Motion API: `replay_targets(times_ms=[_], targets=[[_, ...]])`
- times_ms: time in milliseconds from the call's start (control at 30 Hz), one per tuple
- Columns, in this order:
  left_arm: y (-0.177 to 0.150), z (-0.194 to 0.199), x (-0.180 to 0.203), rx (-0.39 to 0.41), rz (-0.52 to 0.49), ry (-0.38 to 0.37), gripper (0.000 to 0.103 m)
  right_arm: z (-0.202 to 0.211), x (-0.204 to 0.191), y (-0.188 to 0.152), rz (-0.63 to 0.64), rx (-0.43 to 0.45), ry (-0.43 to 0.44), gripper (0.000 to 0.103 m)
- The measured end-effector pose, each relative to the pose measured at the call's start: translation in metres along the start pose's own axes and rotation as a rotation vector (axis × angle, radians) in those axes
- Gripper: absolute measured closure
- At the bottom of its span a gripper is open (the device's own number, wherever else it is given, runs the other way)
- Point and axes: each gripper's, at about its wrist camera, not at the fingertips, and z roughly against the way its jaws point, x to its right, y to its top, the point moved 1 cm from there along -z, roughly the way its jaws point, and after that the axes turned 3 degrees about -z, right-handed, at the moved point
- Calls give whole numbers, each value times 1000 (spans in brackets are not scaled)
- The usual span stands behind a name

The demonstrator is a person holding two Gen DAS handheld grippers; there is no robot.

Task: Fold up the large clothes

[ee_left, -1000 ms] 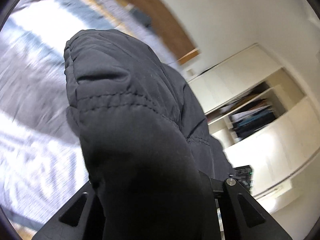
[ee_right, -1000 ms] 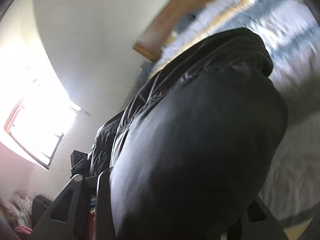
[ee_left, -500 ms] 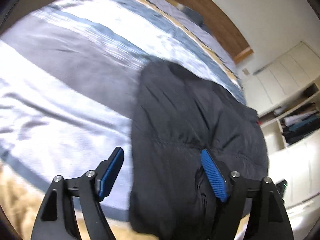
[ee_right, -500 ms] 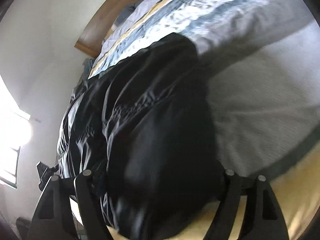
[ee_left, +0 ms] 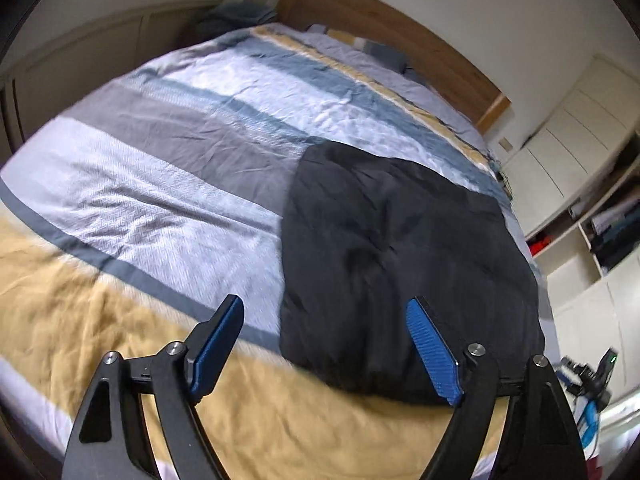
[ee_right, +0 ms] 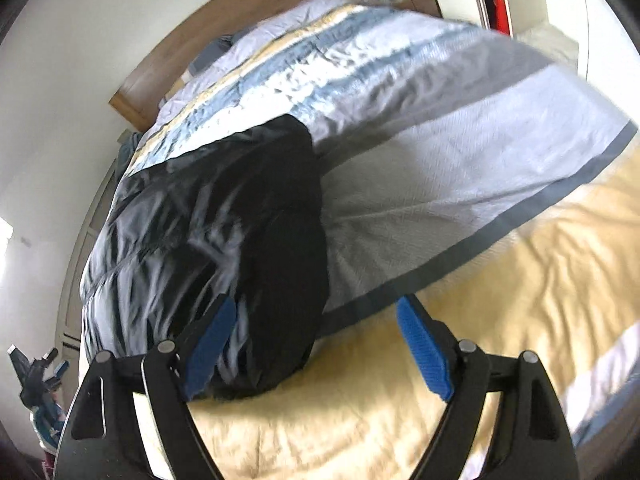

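On the striped bedspread (ee_left: 168, 184) a black padded jacket (ee_left: 400, 264) lies folded into a puffy block, near the foot edge. The left gripper (ee_left: 332, 344) and right gripper (ee_right: 316, 344) hover over its near end (both have just been opening), their 2 jaws apiece spread wide, seemingly clear of the cloth.
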Motion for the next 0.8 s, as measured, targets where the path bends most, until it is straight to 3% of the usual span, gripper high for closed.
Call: replay_targets(times_ms=[67,200,333,800], targets=[[-15,12,17,24,-38,10,19,12,-13,-8,41,22,9,20],[-44,34,52,80,-111,59,5,39,-44,-38,120,65,14,20],[-77,55,84,137,-182,101,1,63,-78,-75,210,125,-8,20],[-159,106,157,272,-338,211,1,129,-139,-188,414,310,-68,20]])
